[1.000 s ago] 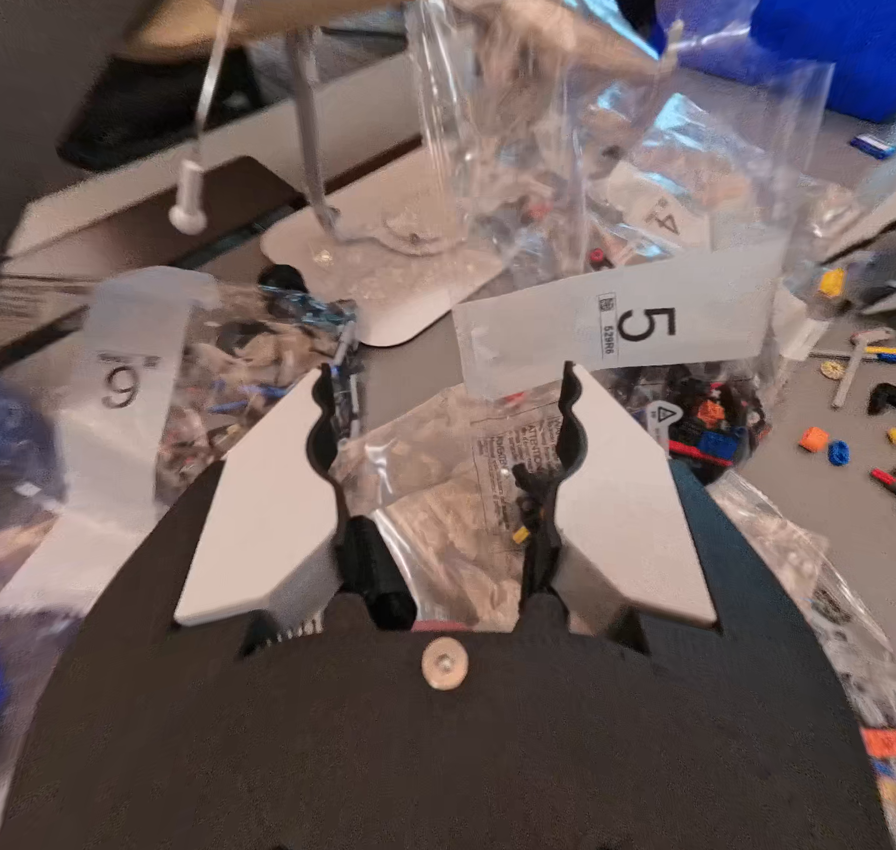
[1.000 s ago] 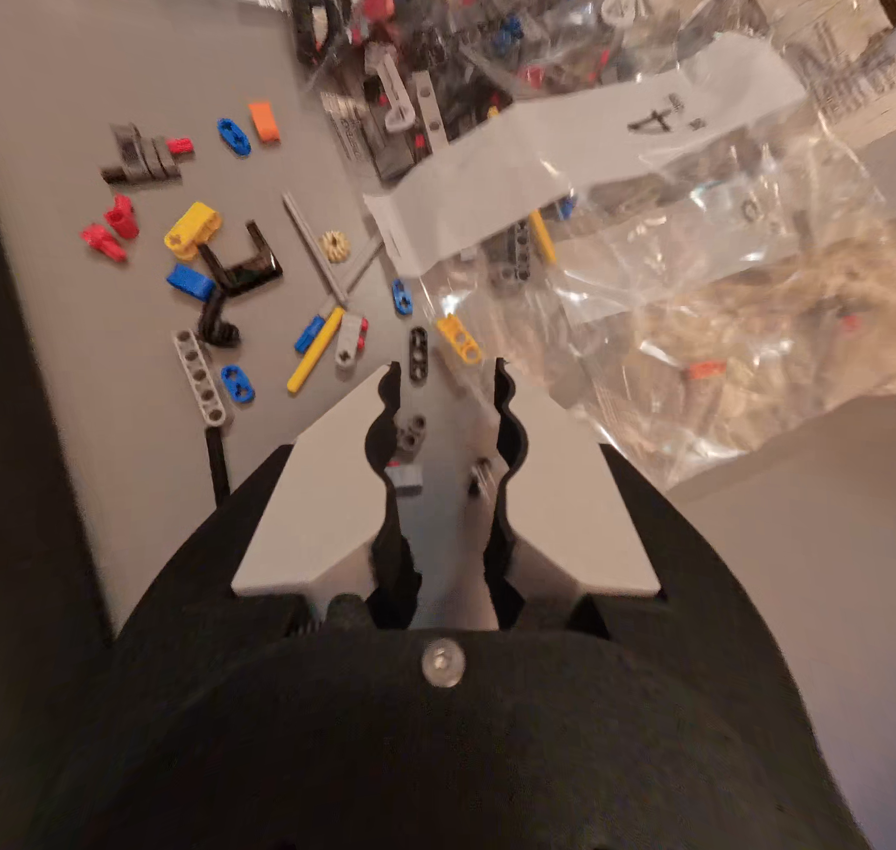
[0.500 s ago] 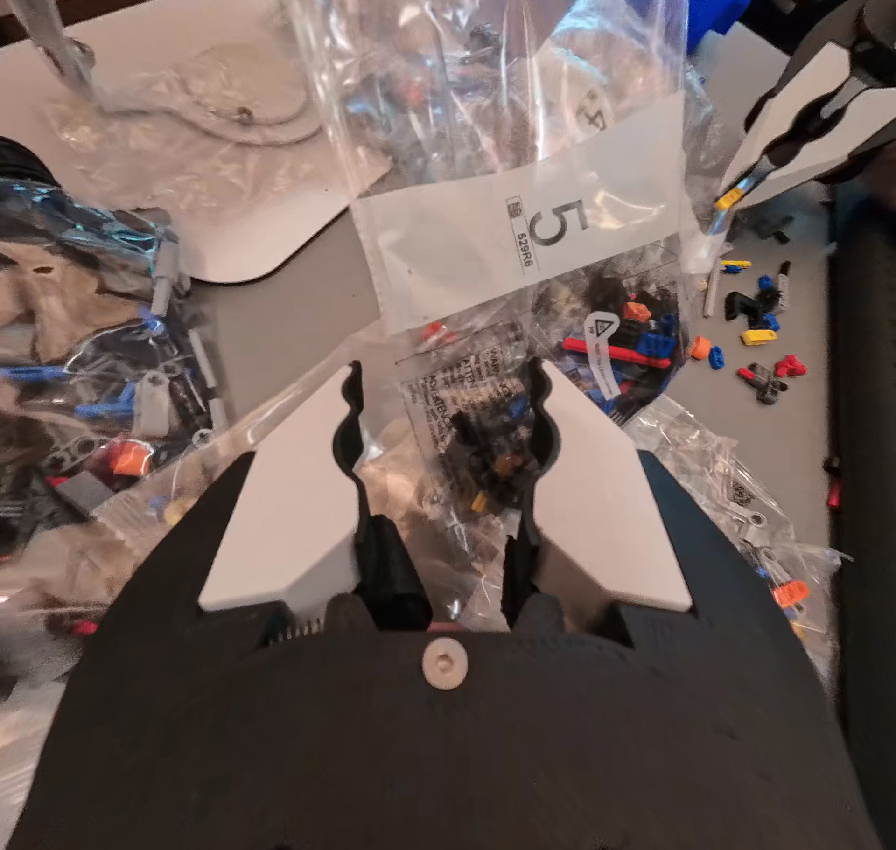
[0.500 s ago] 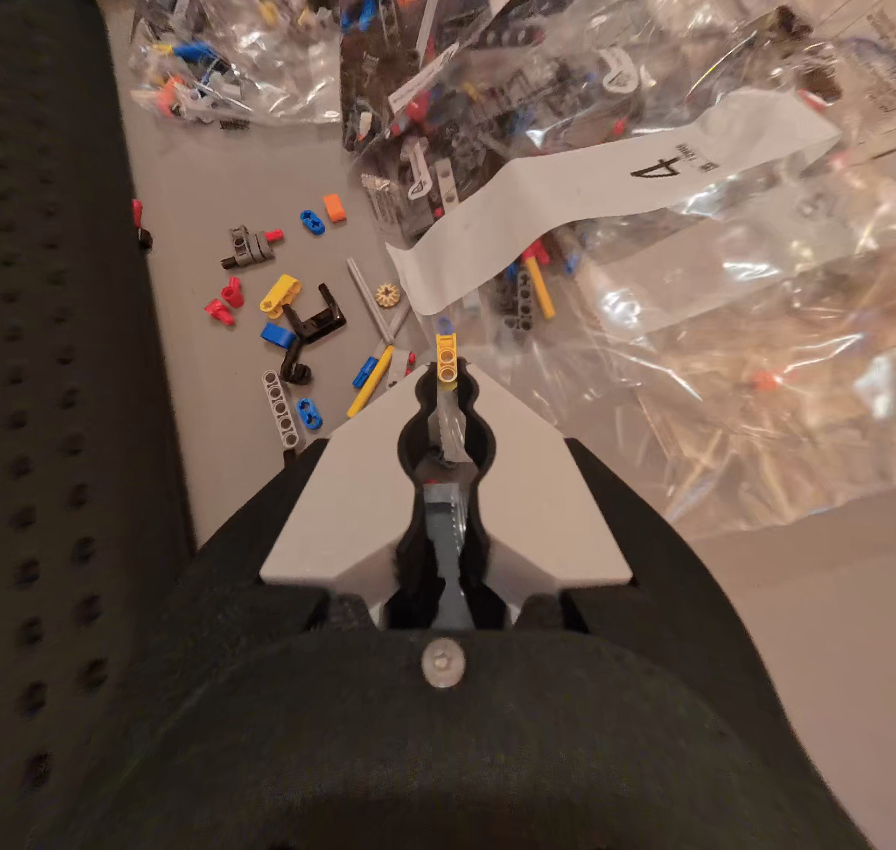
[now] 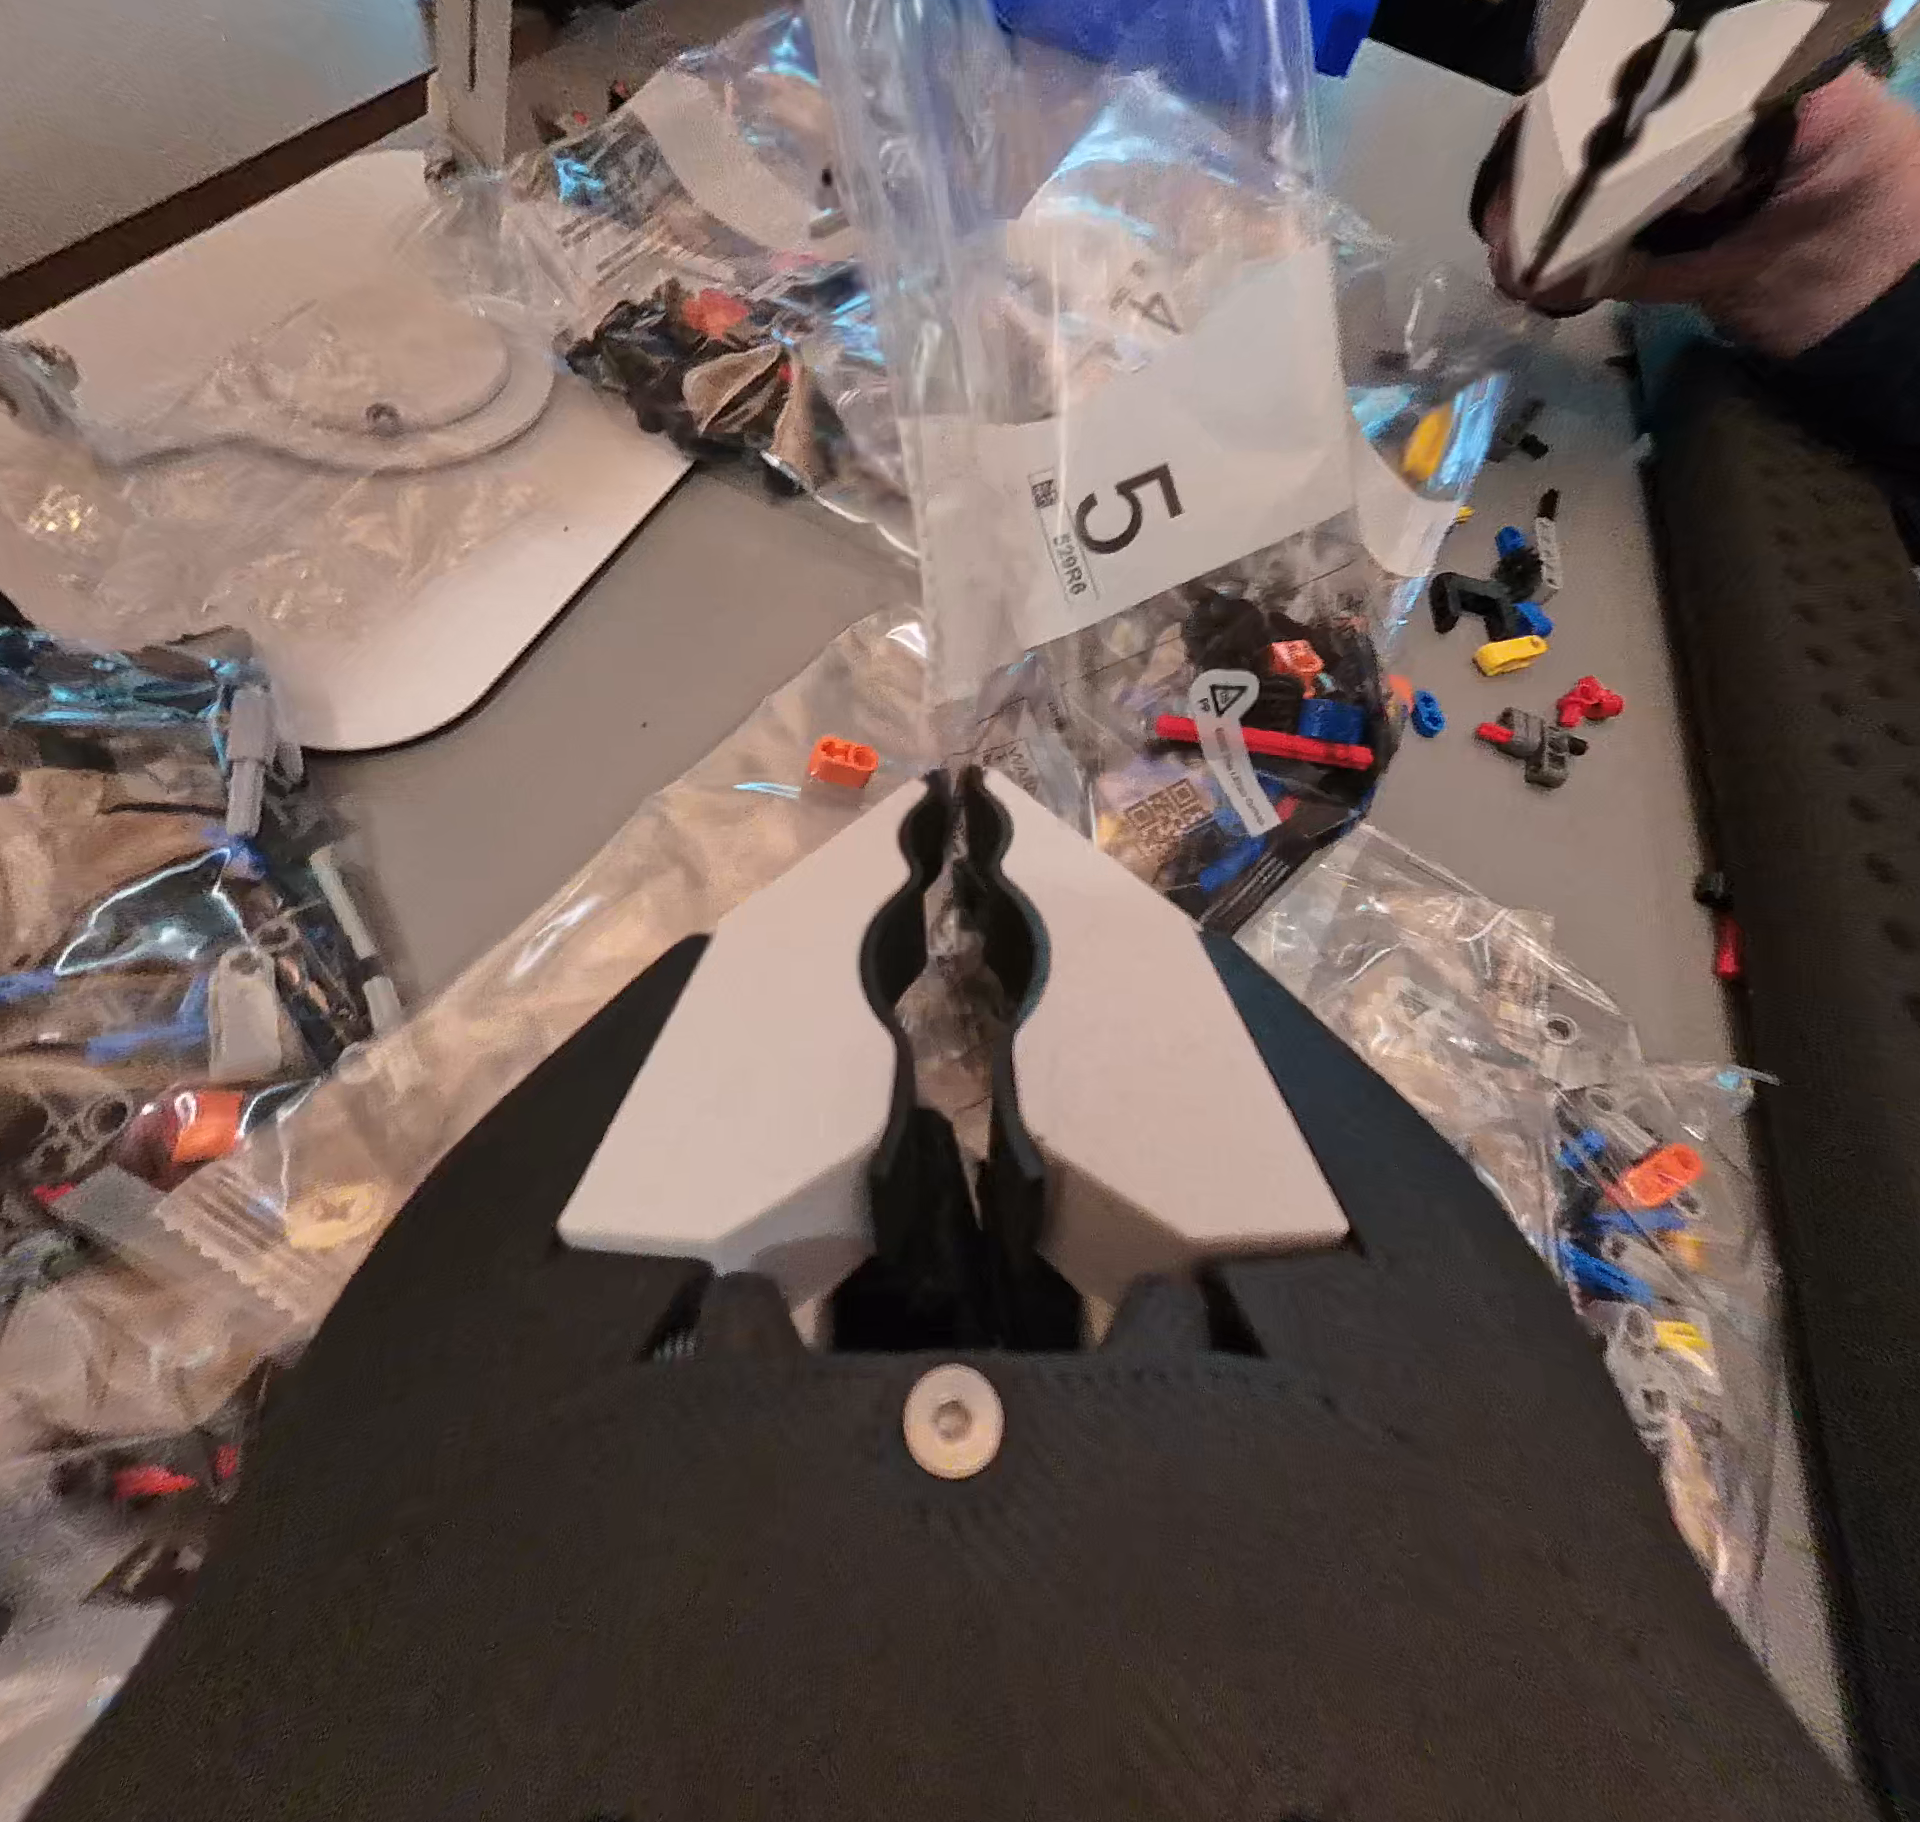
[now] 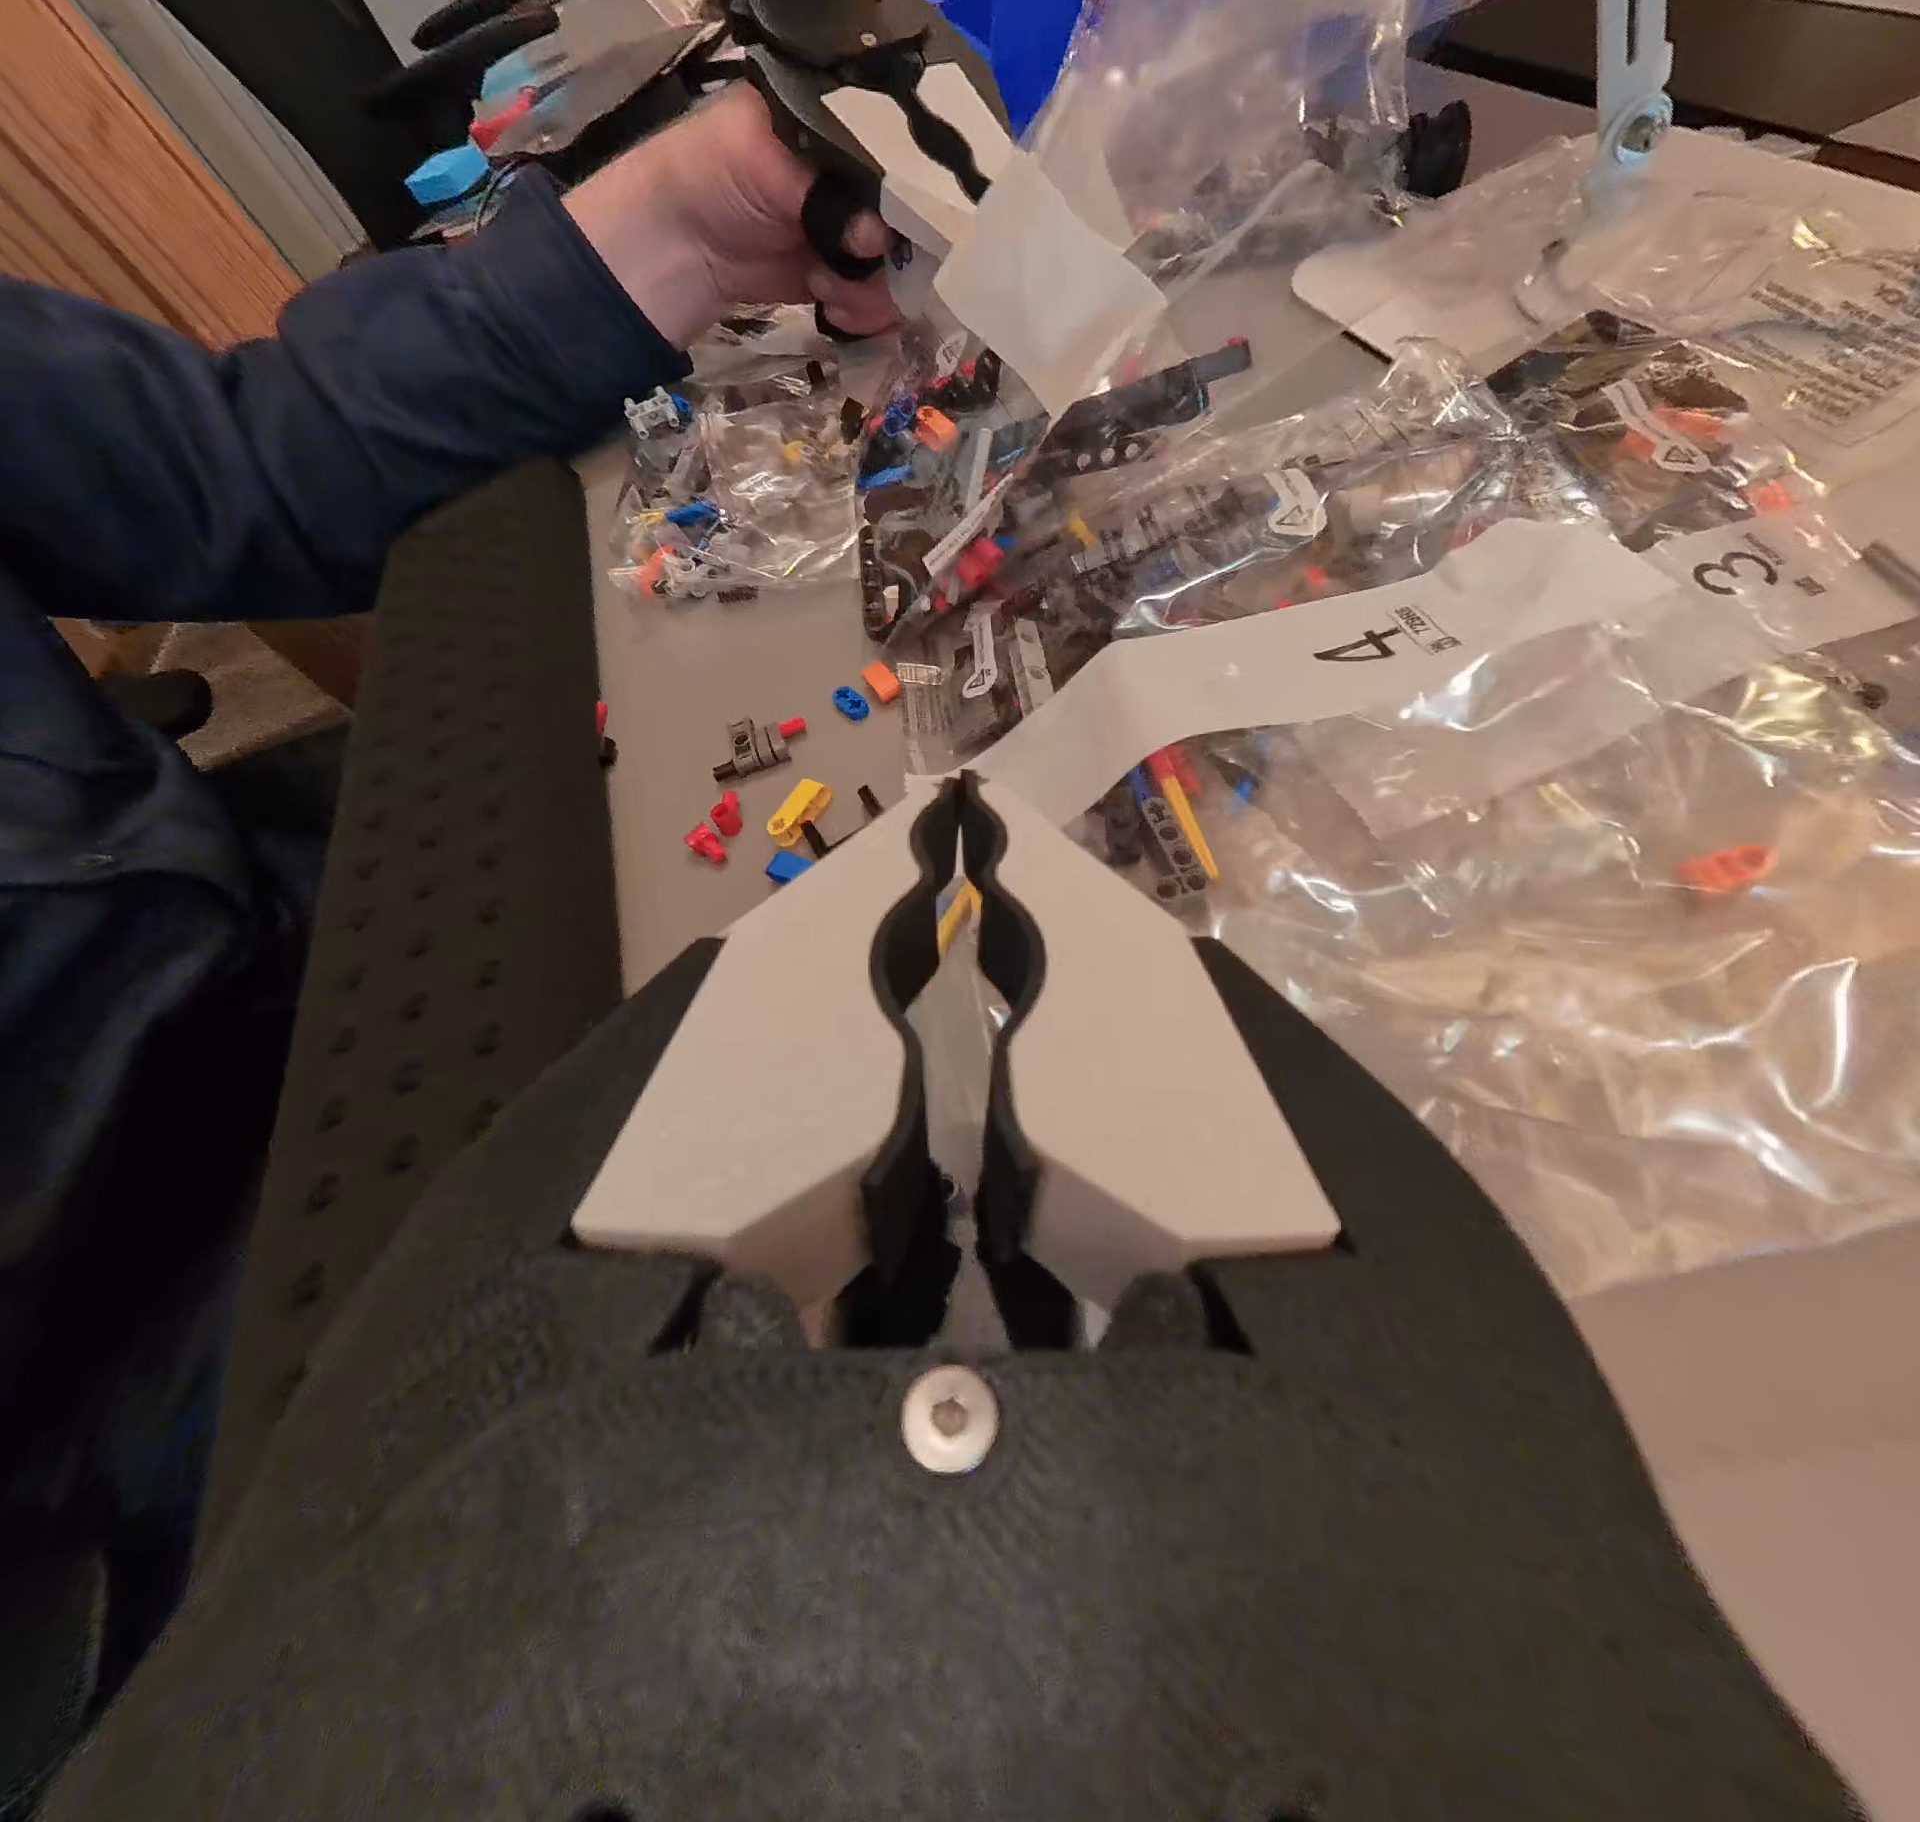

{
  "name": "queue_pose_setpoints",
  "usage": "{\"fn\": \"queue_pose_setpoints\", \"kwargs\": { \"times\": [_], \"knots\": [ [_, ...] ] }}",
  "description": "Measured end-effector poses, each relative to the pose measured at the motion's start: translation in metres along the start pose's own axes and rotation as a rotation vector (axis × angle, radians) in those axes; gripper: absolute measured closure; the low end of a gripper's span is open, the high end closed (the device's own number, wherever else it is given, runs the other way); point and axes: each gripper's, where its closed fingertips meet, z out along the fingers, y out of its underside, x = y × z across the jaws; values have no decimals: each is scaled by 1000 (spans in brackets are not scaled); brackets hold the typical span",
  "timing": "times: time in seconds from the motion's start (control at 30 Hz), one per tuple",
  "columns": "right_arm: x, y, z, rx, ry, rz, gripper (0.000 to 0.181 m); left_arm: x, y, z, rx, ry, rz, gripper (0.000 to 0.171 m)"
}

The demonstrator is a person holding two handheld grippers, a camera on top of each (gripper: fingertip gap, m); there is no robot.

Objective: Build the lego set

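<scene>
Left gripper (image 5: 951, 785) pinched shut on thin, slippery, bottom-heavy parts bag (image 5: 1101, 349) at frame centre, so grip film edge, not contents; right gripper (image 6: 958, 785) closed, w/ small stiff yellow piece (image 6: 957, 913) btwn fingers.

Clear bags (image 5: 1049, 245) with white label strips (image 5: 1174, 515) are seen on a grey table (image 5: 644, 671) — loose pieces (image 6: 800, 806) in red, yellow, blue, orange.
</scene>
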Motion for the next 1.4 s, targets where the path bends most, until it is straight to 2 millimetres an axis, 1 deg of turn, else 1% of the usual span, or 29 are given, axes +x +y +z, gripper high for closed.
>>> {"fn": "queue_pose_setpoints", "kwargs": {
  "times": [0.07,0.1,0.13,0.2,0.27,0.3,0.33,0.37,0.43,0.47,0.53,0.57,0.6,0.67,0.73,0.77,0.8,0.83,0.9,0.97,1.0,1.07,1.13,1.23,1.27,1.3,1.33,1.37,1.4],
  "knots": [
    [-2,-8,-3,31,9,-9,181,4,-1,0,6,17,26,171],
    [1,-12,-5,36,42,0,181,7,-1,-1,10,28,43,171],
    [5,-13,-5,20,79,-7,181,10,-1,-2,9,41,53,171],
    [3,-15,-5,-14,102,-49,181,15,-2,-3,14,67,65,171],
    [5,-21,-4,-4,117,-47,181,16,-3,-5,21,81,52,169],
    [8,-19,-3,-33,123,-32,172,13,-4,-5,28,75,26,162],
    [12,-11,-1,-85,128,-15,166,8,-5,-4,35,69,-6,149],
    [16,-2,0,-143,141,2,165,4,-4,-2,30,58,-38,135],
    [21,14,2,-225,156,18,162,1,1,3,8,60,-72,123],
    [22,20,3,-250,167,17,160,0,2,5,-8,56,-81,121],
    [22,30,10,-291,167,26,157,-3,4,8,-30,45,-95,131],
    [16,37,14,-329,135,25,155,-5,5,9,-39,38,-107,136],
    [14,42,17,-363,134,10,155,-4,4,10,-35,43,-110,139],
    [14,51,23,-423,151,-15,156,2,-5,9,15,75,-88,149],
    [12,46,28,-404,149,-51,159,12,-11,6,44,124,-63,154],
    [8,42,31,-386,132,-45,160,16,-13,5,53,149,-53,153],
    [6,42,33,-386,117,-34,160,13,-15,4,58,131,-61,150],
    [8,46,33,-414,133,-36,163,5,-15,4,57,93,-87,144],
    [13,53,32,-449,162,-54,176,-2,-17,3,75,75,-128,128],
    [9,49,34,-408,121,-2,176,-14,-19,3,99,32,-169,120],
    [11,47,32,-399,132,8,176,-17,-20,3,107,21,-187,115],
    [9,46,30,-401,135,-13,176,-23,-20,5,106,0,-214,112],
    [5,40,29,-361,123,4,176,-25,-16,10,78,-10,-231,113],
    [0,25,25,-285,114,-5,176,-13,-14,18,48,39,-206,133],
    [-1,17,24,-257,113,-9,177,-10,-14,20,45,51,-197,147],
    [0,11,22,-236,126,-7,177,-6,-15,22,47,63,-190,153],
    [2,4,20,-218,143,-9,176,-2,-19,21,63,77,-169,163],
    [4,-5,18,-194,160,-14,176,0,-22,21,79,80,-153,169],
    [7,-15,17,-167,180,-18,177,1,-24,20,81,79,-141,171]
  ]
}}
